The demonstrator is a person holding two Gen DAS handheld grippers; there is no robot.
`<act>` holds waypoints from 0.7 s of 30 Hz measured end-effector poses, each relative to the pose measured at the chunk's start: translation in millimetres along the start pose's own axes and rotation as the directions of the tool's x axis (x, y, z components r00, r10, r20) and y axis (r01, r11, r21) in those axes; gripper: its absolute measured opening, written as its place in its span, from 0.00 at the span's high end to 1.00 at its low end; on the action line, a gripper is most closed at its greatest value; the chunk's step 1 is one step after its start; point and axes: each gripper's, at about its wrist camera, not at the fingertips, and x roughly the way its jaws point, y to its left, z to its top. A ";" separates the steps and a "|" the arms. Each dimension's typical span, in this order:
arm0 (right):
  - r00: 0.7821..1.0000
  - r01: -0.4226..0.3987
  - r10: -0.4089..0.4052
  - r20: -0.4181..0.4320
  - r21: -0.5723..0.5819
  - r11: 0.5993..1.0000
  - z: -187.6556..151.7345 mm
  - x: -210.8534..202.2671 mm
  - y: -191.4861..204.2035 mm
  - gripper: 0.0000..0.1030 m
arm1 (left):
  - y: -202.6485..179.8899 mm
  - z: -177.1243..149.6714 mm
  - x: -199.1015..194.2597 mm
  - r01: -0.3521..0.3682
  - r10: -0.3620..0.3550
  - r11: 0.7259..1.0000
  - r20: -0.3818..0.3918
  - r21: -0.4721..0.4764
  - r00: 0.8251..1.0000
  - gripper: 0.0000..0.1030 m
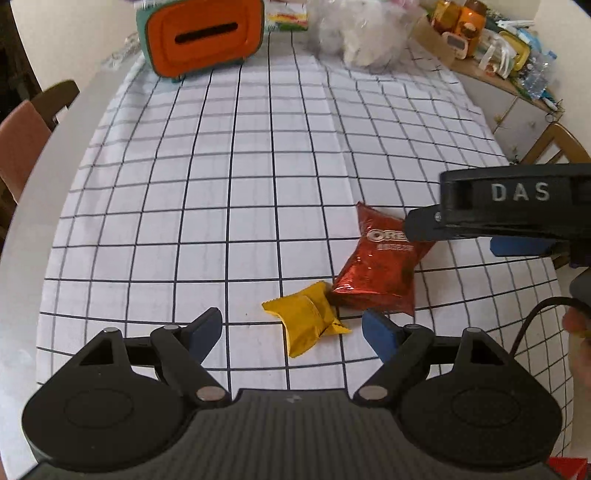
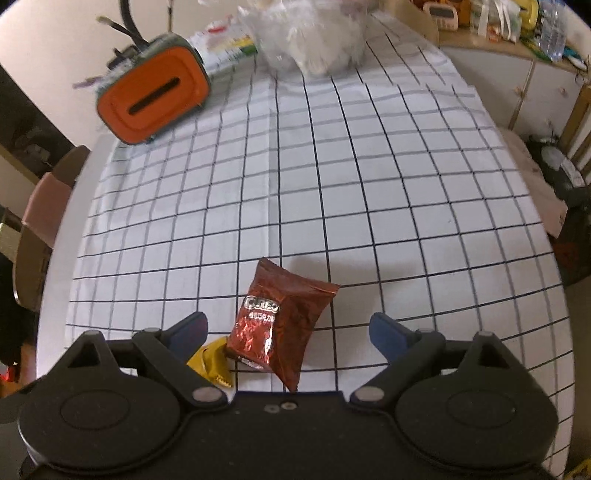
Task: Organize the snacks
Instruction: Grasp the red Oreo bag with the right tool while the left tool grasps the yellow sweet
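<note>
A yellow snack packet lies on the checked tablecloth, touching a red Oreo packet on its right. My left gripper hangs open above the yellow packet, which sits between its blue-padded fingers without contact. In the left wrist view, the right gripper reaches in from the right edge over the Oreo packet. In the right wrist view the Oreo packet lies between the wide-open fingers of my right gripper. The yellow packet peeks out beside the left finger.
An orange and teal box with a slot stands at the far left of the table. A clear bag with white contents sits at the far middle. A cluttered cabinet stands at the right; chairs flank the table.
</note>
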 end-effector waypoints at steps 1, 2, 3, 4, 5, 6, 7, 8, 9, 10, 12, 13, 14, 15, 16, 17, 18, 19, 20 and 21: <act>1.000 0.000 0.000 -0.007 0.006 1.000 1.3 5.6 1.3 0.09 | 1.1 0.2 4.2 0.001 -0.001 1.000 -0.006 -0.007 1.000 0.19; 1.000 0.005 -0.005 -0.012 0.014 1.000 2.5 11.9 2.6 0.09 | 2.4 0.7 8.8 0.001 -0.002 1.000 -0.013 -0.015 1.000 0.19; 1.000 0.013 -0.013 -0.016 0.022 1.000 3.0 17.7 3.6 0.09 | 2.9 1.4 13.5 0.003 -0.004 1.000 -0.021 -0.024 1.000 0.19; 1.000 0.021 -0.020 -0.020 0.029 0.999 3.2 23.7 4.5 0.09 | 3.8 1.7 17.5 0.006 -0.006 1.000 -0.028 -0.030 1.000 0.19; 0.999 0.026 -0.025 -0.025 0.034 0.999 3.3 28.4 5.4 0.10 | 4.4 2.2 21.5 0.008 -0.009 0.999 -0.034 -0.035 0.999 0.19; 0.999 0.032 -0.031 -0.032 0.043 0.999 3.1 33.8 5.5 0.10 | 4.8 2.5 25.2 0.010 -0.012 0.999 -0.038 -0.039 0.999 0.19; 0.999 0.035 -0.033 -0.039 0.052 0.998 3.0 38.3 5.7 0.11 | 5.2 2.6 28.7 0.010 -0.012 0.999 -0.043 -0.043 0.999 0.19; 0.998 0.036 -0.033 -0.044 0.060 0.998 3.0 43.1 5.6 0.11 | 5.5 2.8 32.3 0.012 -0.015 0.999 -0.049 -0.046 0.999 0.19; 0.998 0.039 -0.036 -0.048 0.066 0.997 2.1 47.1 6.1 0.11 | 6.3 3.1 36.0 0.014 -0.017 0.999 -0.053 -0.050 0.998 0.19; 0.998 0.045 -0.042 -0.053 0.072 0.996 1.1 51.2 6.7 0.12 | 6.7 3.5 38.8 0.013 -0.016 0.998 -0.057 -0.056 0.998 0.19; 0.997 0.049 -0.044 -0.062 0.079 0.996 -0.6 57.5 7.5 0.13 | 7.9 4.3 44.3 0.016 -0.020 0.998 -0.063 -0.068 0.998 0.20; 0.997 0.050 -0.045 -0.065 0.083 0.995 -1.0 60.4 8.1 0.15 | 8.4 4.8 46.7 0.014 -0.018 0.997 -0.065 -0.074 0.998 0.20; 0.997 0.053 -0.047 -0.066 0.086 0.995 -0.9 62.4 8.4 0.15 | 9.1 5.4 49.0 0.010 -0.016 0.997 -0.067 -0.080 0.998 0.20; 0.997 0.055 -0.049 -0.064 0.088 0.995 -0.9 64.3 9.0 0.15 | 9.9 5.3 50.4 0.008 -0.014 0.996 -0.068 -0.085 0.998 0.20; 0.997 0.056 -0.050 -0.064 0.089 0.994 -0.9 66.4 9.7 0.16 | 10.6 5.5 52.0 0.005 -0.011 0.996 -0.068 -0.090 0.998 0.20; 0.996 0.058 -0.052 -0.066 0.088 0.994 -1.2 68.6 10.8 0.18 | 11.3 5.5 53.4 0.001 -0.007 0.996 -0.068 -0.094 0.998 0.21; 0.996 0.060 -0.054 -0.069 0.088 0.994 -1.4 70.4 11.3 0.19 | 11.9 5.8 54.9 -0.001 -0.006 0.995 -0.069 -0.098 0.998 0.23; 0.996 0.059 -0.053 -0.072 0.089 0.994 -1.7 71.5 11.2 0.21 | 12.4 6.1 56.7 0.002 -0.009 0.995 -0.073 -0.103 0.997 0.25; 0.996 0.058 -0.051 -0.075 0.090 0.994 -1.7 73.3 11.8 0.22 | 13.7 6.4 58.2 0.006 -0.015 0.994 -0.078 -0.111 0.997 0.30; 0.996 0.058 -0.051 -0.078 0.089 0.994 -2.0 74.3 12.2 0.23 | 14.3 7.1 59.8 0.007 -0.017 0.993 -0.083 -0.117 0.996 0.34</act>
